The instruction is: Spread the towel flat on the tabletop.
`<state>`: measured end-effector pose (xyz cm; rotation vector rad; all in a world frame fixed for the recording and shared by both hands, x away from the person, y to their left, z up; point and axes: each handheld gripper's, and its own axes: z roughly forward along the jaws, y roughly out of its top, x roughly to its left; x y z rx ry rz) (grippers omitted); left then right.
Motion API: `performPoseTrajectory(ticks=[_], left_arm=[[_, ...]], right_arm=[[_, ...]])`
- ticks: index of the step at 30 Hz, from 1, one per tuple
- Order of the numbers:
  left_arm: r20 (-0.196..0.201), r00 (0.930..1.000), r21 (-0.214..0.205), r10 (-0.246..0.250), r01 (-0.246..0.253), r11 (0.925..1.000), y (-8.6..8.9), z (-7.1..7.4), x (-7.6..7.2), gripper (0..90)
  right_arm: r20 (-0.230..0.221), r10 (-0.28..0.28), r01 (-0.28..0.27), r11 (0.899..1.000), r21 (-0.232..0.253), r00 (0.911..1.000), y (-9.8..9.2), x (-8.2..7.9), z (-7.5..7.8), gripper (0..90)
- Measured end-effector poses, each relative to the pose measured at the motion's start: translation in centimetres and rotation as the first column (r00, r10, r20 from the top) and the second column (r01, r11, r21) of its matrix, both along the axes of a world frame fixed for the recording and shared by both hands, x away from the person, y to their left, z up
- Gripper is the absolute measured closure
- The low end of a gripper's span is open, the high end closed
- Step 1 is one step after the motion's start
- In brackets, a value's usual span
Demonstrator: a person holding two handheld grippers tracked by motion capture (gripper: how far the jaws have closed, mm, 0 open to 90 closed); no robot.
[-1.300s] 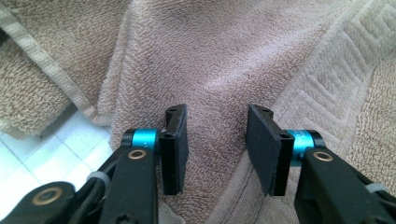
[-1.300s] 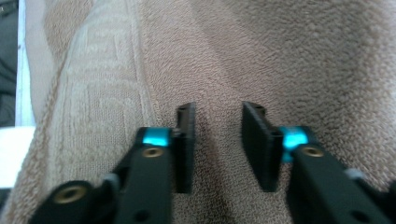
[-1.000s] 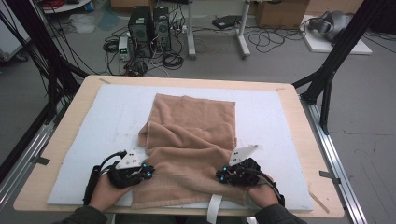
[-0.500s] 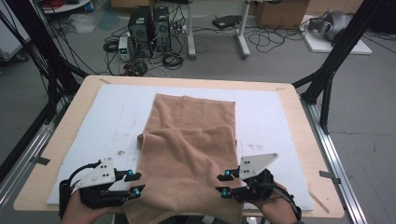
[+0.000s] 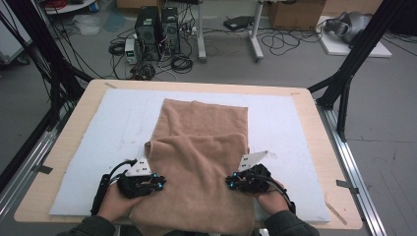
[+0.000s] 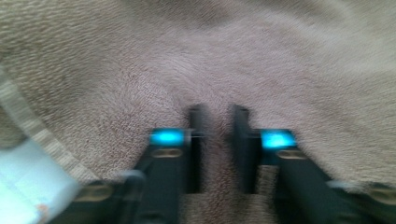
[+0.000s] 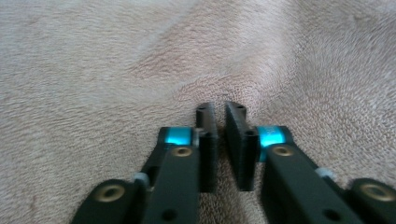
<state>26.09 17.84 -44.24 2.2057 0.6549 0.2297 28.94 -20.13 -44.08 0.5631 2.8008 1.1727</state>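
A tan towel (image 5: 201, 147) lies on the white mat (image 5: 108, 123), its near part folded over and hanging past the table's front edge. My left gripper (image 5: 160, 183) sits on the towel's left edge and my right gripper (image 5: 230, 183) on its right edge. In the left gripper view the jaws (image 6: 217, 112) have just been closing and pinch a ridge of towel (image 6: 233, 51) that puckers toward them. The right gripper's jaws (image 7: 219, 108) have also just closed, nearly meeting on a small fold of towel (image 7: 116, 56).
The wooden table (image 5: 314, 123) carries the mat; bare mat lies left and right of the towel. Black frame legs (image 5: 344, 83) stand at the table's far corners. Computers and cables (image 5: 157, 29) sit on the floor beyond.
Half a second ago both grippers were drawn back near the front edge with wider jaws. Now they are forward on the towel's sides with jaws closed, much as one second ago.
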Motion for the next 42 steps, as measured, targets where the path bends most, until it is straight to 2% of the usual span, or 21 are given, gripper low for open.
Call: performPoseTrajectory(ticks=[2, 5, 8, 9, 11, 12, 14, 18, 21, 22, 23, 24, 25, 29, 32, 33, 35, 37, 38, 40, 42], left_arm=[[0.003, 0.9999, 0.006, -0.015, 0.015, 0.9999, 0.1, 0.1, -0.6, 86.2], [0.003, 0.9992, -0.021, -0.040, 0.040, 0.9990, 0.6, 0.7, -2.4, 86.4], [-0.022, 0.9967, -0.116, -0.078, 0.075, 0.9904, 1.5, 1.7, -4.8, 85.9], [-0.007, 0.9967, -0.125, -0.081, 0.080, 0.9889, 1.7, 2.2, -5.5, 83.5], [0.011, 0.9974, -0.116, -0.071, 0.071, 0.9907, 1.8, 2.9, -5.6, 68.6], [0.022, 0.9979, -0.112, -0.061, 0.063, 0.9916, 1.7, 3.0, -5.3, 65.8], [0.035, 0.9987, -0.096, -0.037, 0.040, 0.9945, 1.4, 2.8, -4.1, 62.5], [0.055, 0.9983, -0.036, 0.015, -0.013, 0.9993, 0.7, 1.3, -1.9, 57.3], [0.019, 0.9997, 0.008, 0.012, -0.012, 0.9999, 0.5, -0.1, -0.9, 60.7], [0.026, 0.9996, -0.016, 0.010, -0.009, 0.9998, 0.6, -0.4, -0.9, 64.8], [0.016, 0.9999, -0.030, -0.005, 0.005, 0.9995, 0.9, -0.4, -0.9, 70.1], [0.011, 0.9998, -0.042, -0.017, 0.018, 0.9990, 1.0, -0.5, -0.9, 82.4], [0.011, 0.9998, -0.044, -0.018, 0.018, 0.9989, 1.1, -0.5, -0.9, 85.3], [-0.004, 0.9991, -0.044, -0.042, 0.041, 0.9982, 1.2, -0.2, -2.0, 86.6], [-0.014, 0.9960, -0.105, -0.088, 0.086, 0.9908, 1.7, 0.6, -4.4, 86.5], [0.000, 0.9946, -0.125, -0.104, 0.103, 0.9868, 1.8, 1.1, -5.2, 86.1], [0.044, 0.9935, -0.108, -0.105, 0.109, 0.9881, 1.8, 1.7, -5.9, 77.7], [0.054, 0.9960, -0.085, -0.072, 0.076, 0.9934, 1.9, 1.8, -5.3, 69.9], [0.047, 0.9973, -0.093, -0.057, 0.061, 0.9939, 2.0, 1.7, -4.7, 66.9], [0.045, 0.9987, -0.078, -0.024, 0.027, 0.9966, 2.0, 1.3, -3.6, 61.0], [0.032, 0.9994, -0.058, -0.012, 0.014, 0.9982, 1.9, 0.6, -2.8, 59.1]], right_arm=[[-0.011, 0.013, -0.013, 1.000, 0.001, 0.9998, 0.0, -0.5, 0.1, 85.2], [-0.016, 0.052, -0.052, 0.999, 0.001, 0.9985, 0.3, -2.1, 0.6, 85.3], [-0.011, 0.108, -0.108, 0.994, 0.023, 0.9940, 0.3, -4.7, 1.4, 85.1], [0.004, 0.127, -0.127, 0.991, 0.042, 0.9919, 0.3, -5.5, 1.8, 84.3], [0.030, 0.137, -0.139, 0.986, 0.092, 0.9901, 0.1, -6.6, 2.7, 77.7], [0.051, 0.123, -0.128, 0.987, 0.096, 0.9911, 0.1, -6.6, 3.1, 74.6], [0.102, 0.085, -0.090, 0.995, 0.046, 0.9911, 0.0, -5.6, 3.5, 67.4], [0.085, 0.029, -0.026, 0.999, -0.037, 0.9960, 0.1, -2.7, 2.3, 62.0], [0.053, 0.030, -0.027, 0.998, -0.055, 0.9981, 0.5, -1.6, 1.1, 64.7], [0.041, 0.032, -0.029, 0.997, -0.071, 0.9986, 0.7, -1.5, 0.7, 67.2], [0.043, 0.035, -0.032, 0.997, -0.063, 0.9985, 0.8, -1.4, 0.4, 70.1], [0.031, 0.038, -0.037, 0.999, -0.039, 0.9988, 0.7, -1.4, 0.2, 73.5], [0.026, 0.035, -0.034, 0.999, -0.027, 0.9990, 0.6, -1.4, 0.1, 76.5], [-0.005, 0.067, -0.067, 0.998, 0.006, 0.9977, 0.2, -1.8, 0.0, 85.4], [-0.050, 0.129, -0.128, 0.991, 0.028, 0.9903, 0.2, -3.1, 0.3, 84.4], [-0.062, 0.163, -0.160, 0.986, 0.053, 0.9847, 0.2, -3.7, 0.6, 79.2], [-0.028, 0.160, -0.158, 0.985, 0.069, 0.9867, 0.0, -4.7, 1.6, 73.6], [0.030, 0.128, -0.129, 0.991, 0.033, 0.9913, -0.4, -4.7, 2.3, 68.6], [0.048, 0.105, -0.106, 0.994, 0.002, 0.9933, -0.5, -4.4, 2.5, 67.8], [0.056, 0.072, -0.071, 0.997, -0.022, 0.9958, -0.6, -3.7, 2.3, 63.6], [0.037, 0.066, -0.064, 0.997, -0.046, 0.9971, -0.6, -3.1, 1.5, 63.7]])
